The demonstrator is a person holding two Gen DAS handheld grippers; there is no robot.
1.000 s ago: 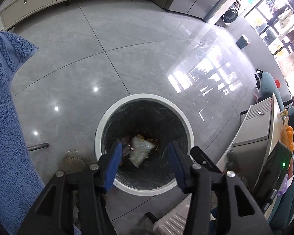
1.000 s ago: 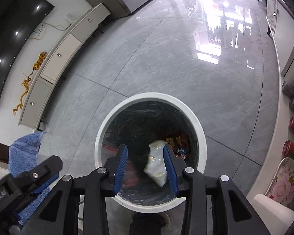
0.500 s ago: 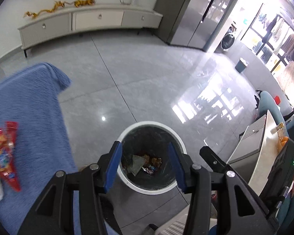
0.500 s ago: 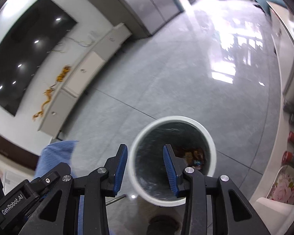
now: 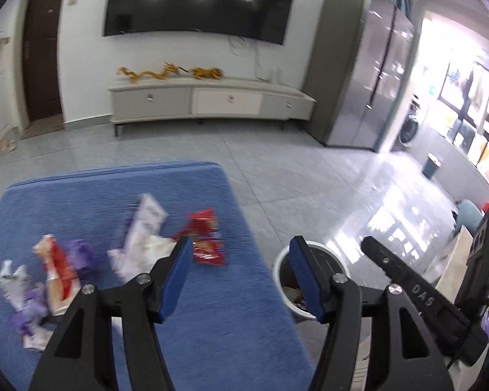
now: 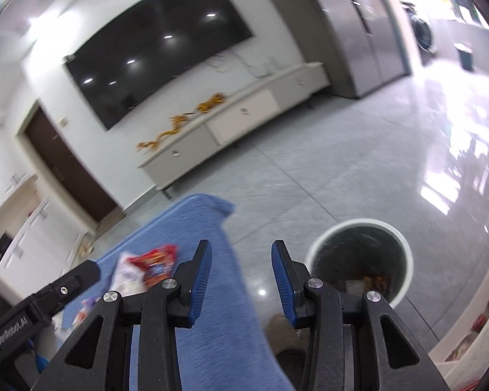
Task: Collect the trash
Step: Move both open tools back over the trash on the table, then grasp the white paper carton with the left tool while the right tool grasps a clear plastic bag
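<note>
Grey floor tiles (image 5: 309,176) run back to a white wall with a big dark television (image 5: 195,0), a long low cabinet (image 5: 212,101) under it and a tall grey fridge (image 5: 358,65) to its right. Nearer, a tabletop covered with a blue towel (image 5: 195,309) fills the lower left of the left wrist view, and beside its right edge a white bin (image 6: 358,260) with a dark liner stands on the floor, with wrappers lying at the bottom. On the towel the trash lies loose: a white packet (image 5: 143,231), a red snack wrapper (image 5: 203,234) just right of it, and further left a red wrapper (image 5: 57,267), purple scraps (image 5: 81,254) and crumpled white pieces (image 5: 11,277), all blurred. The left gripper (image 5: 241,277) hangs above the towel's right edge, its blue fingers (image 5: 176,277) released; they have just been opening, with nothing between them. The right gripper (image 6: 241,280) hovers over the gap between towel and bin, its fingers (image 6: 200,277) parted and empty. Only the left view shows the whole spread of trash; the right view looks straight into the bin and catches just the red and white wrappers, with the left tool's black body at the lower left.
</note>
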